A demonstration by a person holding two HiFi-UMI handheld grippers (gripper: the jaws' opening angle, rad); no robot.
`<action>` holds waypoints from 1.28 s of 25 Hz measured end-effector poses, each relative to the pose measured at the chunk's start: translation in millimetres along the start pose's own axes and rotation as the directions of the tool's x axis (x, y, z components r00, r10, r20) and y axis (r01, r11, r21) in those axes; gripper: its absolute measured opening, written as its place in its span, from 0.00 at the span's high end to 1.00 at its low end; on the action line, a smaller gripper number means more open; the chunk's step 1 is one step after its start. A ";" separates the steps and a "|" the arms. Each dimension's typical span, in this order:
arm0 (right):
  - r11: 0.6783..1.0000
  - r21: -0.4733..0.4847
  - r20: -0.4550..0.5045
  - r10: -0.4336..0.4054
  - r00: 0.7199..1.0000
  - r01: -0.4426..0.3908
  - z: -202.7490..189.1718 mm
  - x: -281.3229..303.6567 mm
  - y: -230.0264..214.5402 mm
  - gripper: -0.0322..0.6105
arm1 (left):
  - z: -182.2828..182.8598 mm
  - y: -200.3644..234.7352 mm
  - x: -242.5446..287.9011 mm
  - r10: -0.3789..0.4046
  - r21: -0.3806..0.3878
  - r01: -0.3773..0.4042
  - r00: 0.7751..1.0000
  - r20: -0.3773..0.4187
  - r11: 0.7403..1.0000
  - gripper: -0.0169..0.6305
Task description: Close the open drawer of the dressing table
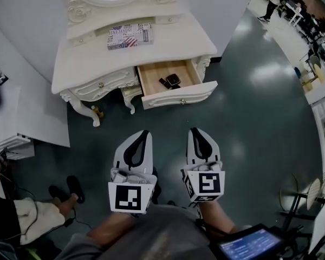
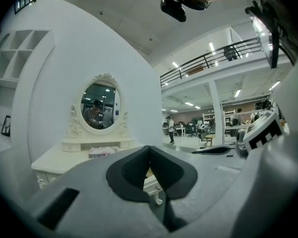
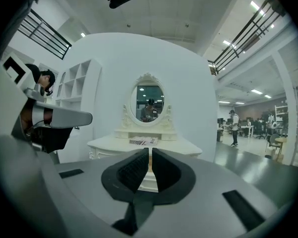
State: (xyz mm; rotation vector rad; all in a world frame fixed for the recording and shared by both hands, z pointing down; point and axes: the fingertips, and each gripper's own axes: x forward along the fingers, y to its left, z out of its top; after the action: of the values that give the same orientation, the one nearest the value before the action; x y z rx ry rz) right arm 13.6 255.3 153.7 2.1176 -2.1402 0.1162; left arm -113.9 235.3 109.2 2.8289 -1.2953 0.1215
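One desk (image 1: 168, 50), one open drawer (image 1: 180, 97) holding two dark items (image 1: 173, 80); left gripper (image 1: 143, 134) and right gripper (image 1: 197, 131) both closed, empty.

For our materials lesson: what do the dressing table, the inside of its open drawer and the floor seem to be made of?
Dressing table: probably wood, painted glossy cream, judging by the carved scrolls on its legs and edges.
Drawer: the inside looks like bare, matt, light-brown wood, unlike its cream front.
Floor: smooth dark grey, likely polished concrete or a coating, since it mirrors the ceiling lights.
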 end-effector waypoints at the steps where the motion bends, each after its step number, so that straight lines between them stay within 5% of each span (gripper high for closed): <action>1: 1.000 0.000 0.003 -0.010 1.000 0.010 2.8 7.1 -1.4 0.93 | 2.1 4.7 7.1 -0.008 0.002 0.008 1.000 0.005 1.000 0.95; 14: 0.996 -0.014 0.070 -0.082 0.994 0.083 41.7 53.0 -30.7 0.93 | 36.7 21.8 64.2 -0.073 0.034 0.070 0.994 0.077 0.997 0.95; 32: 1.000 0.014 -0.089 0.021 0.996 -0.019 -16.3 163.3 -73.0 0.93 | -7.1 38.6 172.0 -0.035 0.002 0.035 0.999 -0.027 0.999 0.95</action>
State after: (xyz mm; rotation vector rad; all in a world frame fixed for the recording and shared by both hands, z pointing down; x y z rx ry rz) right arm 85.9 95.2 191.0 2.0573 -2.1162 0.2226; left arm -31.6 80.7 130.2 2.8396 -1.2410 0.1598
